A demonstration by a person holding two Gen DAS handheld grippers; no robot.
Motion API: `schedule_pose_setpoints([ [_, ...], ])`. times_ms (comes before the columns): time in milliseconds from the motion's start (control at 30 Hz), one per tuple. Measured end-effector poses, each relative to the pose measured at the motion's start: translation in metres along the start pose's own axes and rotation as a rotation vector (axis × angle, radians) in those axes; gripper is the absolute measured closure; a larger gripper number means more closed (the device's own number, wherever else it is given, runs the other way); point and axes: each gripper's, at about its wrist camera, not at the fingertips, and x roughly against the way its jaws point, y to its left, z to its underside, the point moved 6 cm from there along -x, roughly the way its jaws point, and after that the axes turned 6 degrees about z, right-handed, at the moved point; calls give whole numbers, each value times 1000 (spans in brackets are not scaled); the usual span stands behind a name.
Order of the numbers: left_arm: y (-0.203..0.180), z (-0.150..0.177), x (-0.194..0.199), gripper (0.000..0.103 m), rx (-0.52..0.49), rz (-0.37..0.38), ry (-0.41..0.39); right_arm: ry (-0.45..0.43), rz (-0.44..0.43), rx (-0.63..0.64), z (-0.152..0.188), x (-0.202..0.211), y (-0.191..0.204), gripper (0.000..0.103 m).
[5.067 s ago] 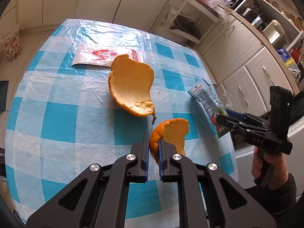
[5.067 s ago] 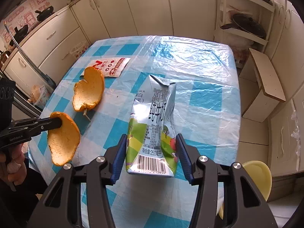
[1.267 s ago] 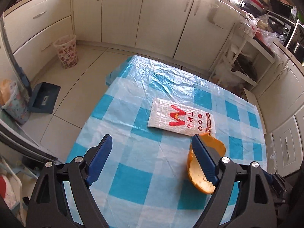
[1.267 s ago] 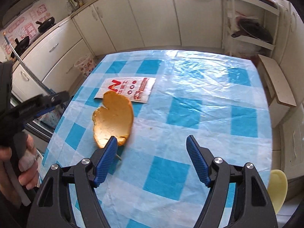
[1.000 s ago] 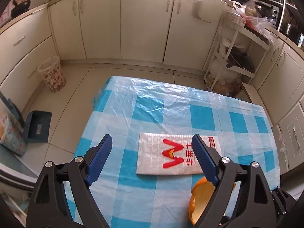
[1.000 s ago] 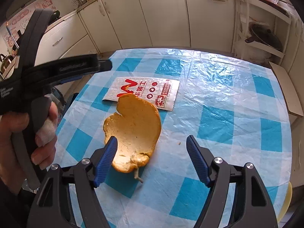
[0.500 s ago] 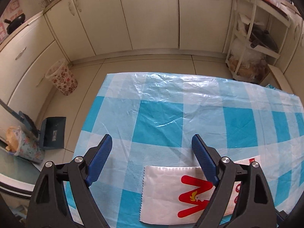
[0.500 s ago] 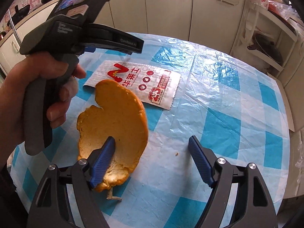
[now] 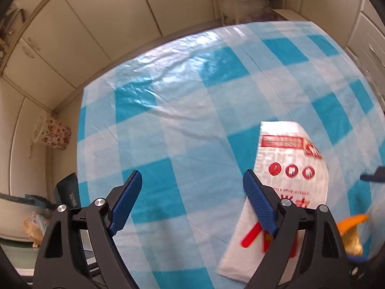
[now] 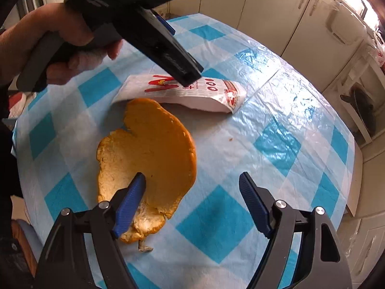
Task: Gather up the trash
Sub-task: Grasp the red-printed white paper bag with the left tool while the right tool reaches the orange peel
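A large orange peel (image 10: 149,154) lies on the blue-checked tablecloth (image 10: 276,144). My right gripper (image 10: 192,192) is open just above it, with its left finger (image 10: 131,198) over the peel's near part. A white paper wrapper with red print (image 10: 192,92) lies beyond the peel. It also shows in the left wrist view (image 9: 286,175). My left gripper (image 9: 192,202) is open and empty above the wrapper's left side, its right finger (image 9: 259,200) over the wrapper. The peel's edge (image 9: 351,231) shows at lower right there.
Cream cabinets (image 9: 96,24) surround the table. A patterned waste bin (image 9: 53,132) and a dark dustpan (image 9: 69,192) stand on the floor left of the table. A shelf rack (image 10: 361,101) holding a pan stands to the right.
My left gripper has swung in over the wrapper. My right gripper has moved closer to the big peel. The smaller peel and the milk carton held five seconds ago are gone; both grippers are open.
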Motion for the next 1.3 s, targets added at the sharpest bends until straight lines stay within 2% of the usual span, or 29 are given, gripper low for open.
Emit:
schedule_pose_setpoints([
  [133, -21, 34, 14, 21, -59, 62, 25, 36, -41, 3, 28, 11, -4, 26],
  [233, -24, 55, 24, 21, -34, 52, 33, 65, -67, -7, 48, 18, -11, 26],
  [367, -44, 75, 48, 21, -1, 52, -19, 91, -95, -23, 68, 25, -11, 26],
  [467, -56, 86, 57, 16, 104, 84, -52, 94, -105, -46, 72, 26, -16, 26],
  [600, -61, 98, 41, 13, 303, 194, -63, 79, -99, -102, 70, 25, -25, 26],
  [633, -62, 97, 42, 10, 313, 176, -92, 73, -99, -114, 70, 25, -27, 26],
  [900, -84, 84, 35, 9, 287, 145, -112, 29, -81, -150, 64, 18, -28, 26],
  [1033, -93, 77, 30, 9, 257, 85, -118, 8, -89, -161, 66, 20, -28, 29],
  [1067, -96, 77, 30, 10, 240, 66, -125, 3, -92, -159, 67, 22, -28, 31],
  [1133, -99, 76, 32, 17, 236, 74, -141, -7, -105, -160, 68, 26, -27, 44],
  [1167, -100, 77, 34, 24, 226, 77, -147, -9, -111, -162, 69, 27, -27, 48],
  [1233, -100, 78, 39, 37, 209, 87, -161, -8, -128, -169, 69, 29, -27, 65],
  [1267, -98, 78, 41, 49, 206, 91, -166, -6, -140, -176, 69, 30, -28, 70],
  [1300, -96, 78, 43, 54, 206, 102, -171, -5, -137, -181, 69, 31, -30, 72],
])
